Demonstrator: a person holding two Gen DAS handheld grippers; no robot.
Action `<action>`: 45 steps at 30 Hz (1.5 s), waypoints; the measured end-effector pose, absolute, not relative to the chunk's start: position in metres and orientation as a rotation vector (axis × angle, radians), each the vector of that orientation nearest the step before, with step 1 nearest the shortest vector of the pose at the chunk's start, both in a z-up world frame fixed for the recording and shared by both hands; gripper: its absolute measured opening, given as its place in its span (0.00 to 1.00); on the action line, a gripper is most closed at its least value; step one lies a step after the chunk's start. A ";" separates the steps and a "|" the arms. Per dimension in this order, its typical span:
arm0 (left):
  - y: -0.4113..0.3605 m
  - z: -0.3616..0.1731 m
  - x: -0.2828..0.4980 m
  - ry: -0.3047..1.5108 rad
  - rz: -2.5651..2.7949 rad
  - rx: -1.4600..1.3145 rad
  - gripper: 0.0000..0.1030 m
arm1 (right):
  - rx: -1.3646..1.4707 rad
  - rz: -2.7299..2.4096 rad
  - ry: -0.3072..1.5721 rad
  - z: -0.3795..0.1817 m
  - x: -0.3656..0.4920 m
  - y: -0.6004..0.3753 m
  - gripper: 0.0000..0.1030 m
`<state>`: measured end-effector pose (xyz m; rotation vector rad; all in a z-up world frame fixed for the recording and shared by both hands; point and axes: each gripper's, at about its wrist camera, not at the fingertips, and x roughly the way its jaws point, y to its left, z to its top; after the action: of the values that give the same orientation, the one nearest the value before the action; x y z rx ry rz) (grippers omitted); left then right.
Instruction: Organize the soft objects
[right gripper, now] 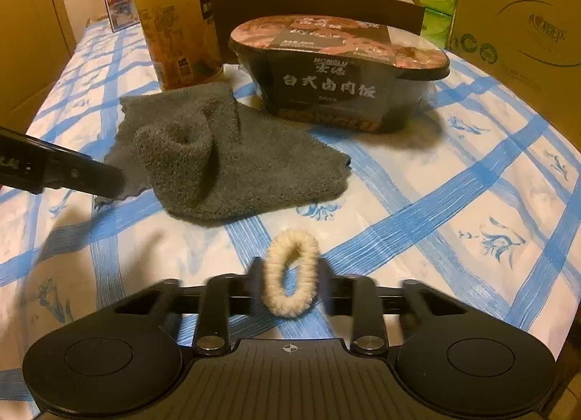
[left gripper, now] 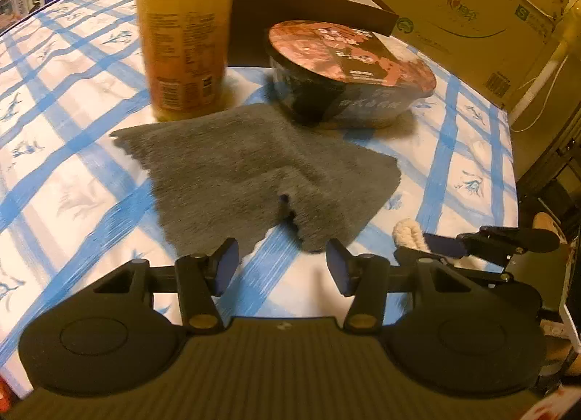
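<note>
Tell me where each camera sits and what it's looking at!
Left wrist: rides the left hand-held gripper, open, facing the gray cloth; the right one shows beside it.
Right wrist: rides the right hand-held gripper, shut on a cream hair tie.
Both see the cloth, juice bottle, rice bowl and checked tablecloth.

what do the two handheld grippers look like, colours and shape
Both are matte black plastic. The left gripper has two round side discs, a ribbed centre panel, brass-coloured pivot pins and blue finger pads. The right gripper matches, with a small crosshair mark; its pads are blurred.
</note>
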<state>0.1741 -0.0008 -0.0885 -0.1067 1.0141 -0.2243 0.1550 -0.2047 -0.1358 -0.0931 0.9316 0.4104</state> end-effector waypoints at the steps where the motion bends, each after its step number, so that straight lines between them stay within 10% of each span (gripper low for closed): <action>1: -0.004 -0.090 0.176 1.014 -0.227 -0.107 0.48 | -0.093 0.415 0.928 -0.136 0.155 -0.205 0.20; 10: -0.024 -0.108 0.205 0.990 -0.219 -0.075 0.42 | 0.009 0.341 0.918 -0.125 0.167 -0.236 0.20; 16: -0.010 -0.102 0.201 0.960 -0.253 -0.111 0.02 | 0.070 0.307 0.897 -0.111 0.173 -0.251 0.20; 35: 0.097 0.028 0.129 0.731 -0.061 -0.004 0.01 | 0.122 0.389 0.867 -0.093 0.163 -0.230 0.20; 45: 0.020 -0.021 0.154 0.858 -0.414 -0.106 0.01 | 0.130 0.371 0.870 -0.090 0.162 -0.236 0.20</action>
<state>0.1536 0.0200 -0.0206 -0.1060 0.8581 -0.4145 0.1622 -0.2361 -0.0904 0.1302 0.8700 0.3708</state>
